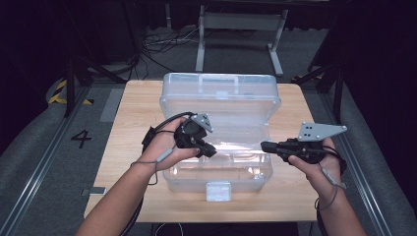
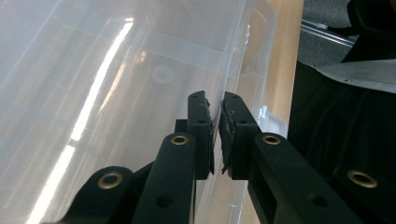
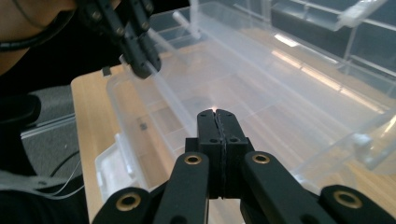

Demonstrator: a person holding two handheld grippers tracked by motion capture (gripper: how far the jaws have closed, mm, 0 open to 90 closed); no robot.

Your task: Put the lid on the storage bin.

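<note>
A clear plastic storage box [image 1: 246, 179] stands on the wooden table [image 1: 133, 123], its lid [image 1: 221, 93] open and leaning back. My left gripper [image 1: 210, 150] hangs over the left half of the box, shut on a thin clear divider strip [image 3: 173, 100] that slants down into the box. In the left gripper view the strip's edge [image 2: 232, 63] runs between the nearly closed pads. My right gripper [image 1: 265, 145] is level at the box's right rim, pointing left, shut with nothing in it; its jaws [image 3: 217, 116] meet flat.
A clear latch tab [image 1: 218, 191] juts from the box's front wall near the table's front edge. Bare table lies left and right of the box. A metal frame [image 1: 241, 34] and cables [image 1: 162, 44] are on the floor behind the table.
</note>
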